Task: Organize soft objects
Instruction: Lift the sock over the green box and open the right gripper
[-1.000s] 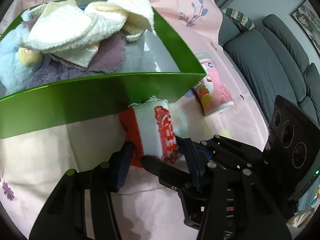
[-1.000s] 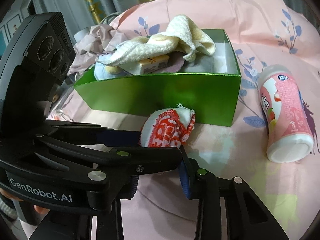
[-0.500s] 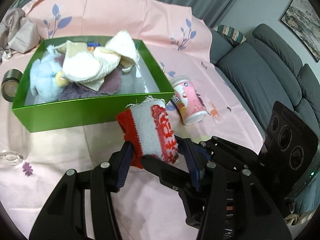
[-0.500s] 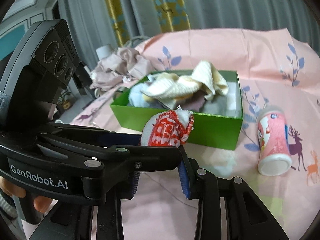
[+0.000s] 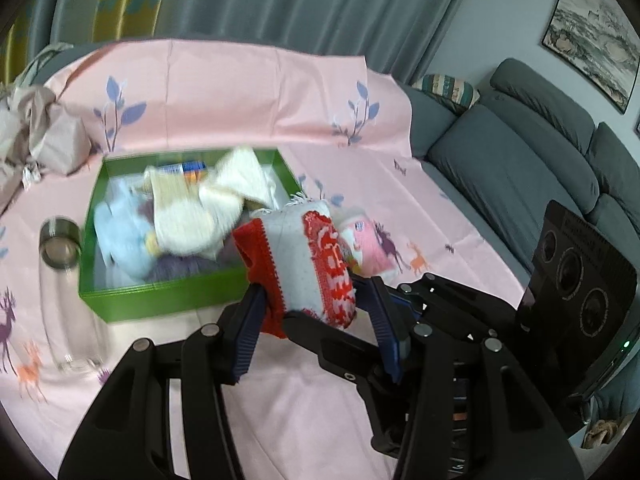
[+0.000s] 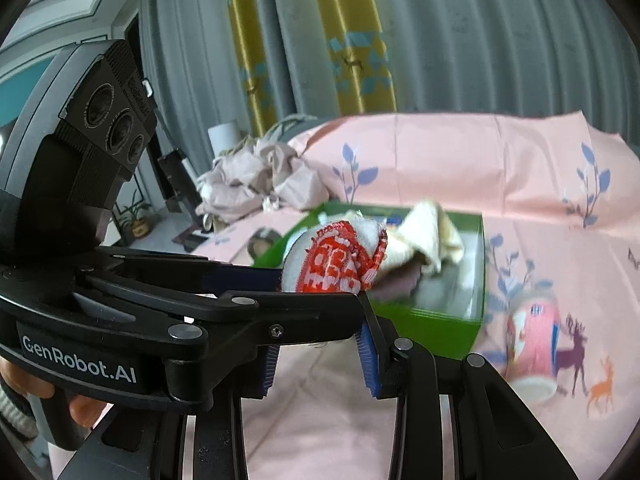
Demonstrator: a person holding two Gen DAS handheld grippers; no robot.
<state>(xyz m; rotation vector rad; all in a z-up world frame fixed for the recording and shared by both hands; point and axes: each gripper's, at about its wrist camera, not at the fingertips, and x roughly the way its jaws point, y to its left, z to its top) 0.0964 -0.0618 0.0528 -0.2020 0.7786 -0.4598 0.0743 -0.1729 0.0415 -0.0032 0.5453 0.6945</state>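
Observation:
My left gripper (image 5: 316,300) is shut on a rolled red-and-white knitted cloth (image 5: 308,264) and holds it in the air above the pink tablecloth, in front of the green box (image 5: 160,300). The box holds a cream towel (image 5: 208,200), a light blue plush (image 5: 120,232) and purple cloth. In the right wrist view the same cloth (image 6: 336,260) sits in the left gripper's jaws, which cross in front of my right gripper (image 6: 320,364). The right gripper is open and empty, below the cloth. The green box (image 6: 432,320) lies behind it.
A pink cylindrical canister (image 5: 368,244) lies on its side right of the box, also in the right wrist view (image 6: 532,344). A clear glass bottle with metal cap (image 5: 60,248) lies left of the box. Crumpled beige fabric (image 5: 36,136) sits far left. A grey sofa (image 5: 520,168) stands at the right.
Both grippers have risen and pulled back from the box. The left gripper has lifted the red-and-white cloth off the table, so the box now looks smaller and lower.

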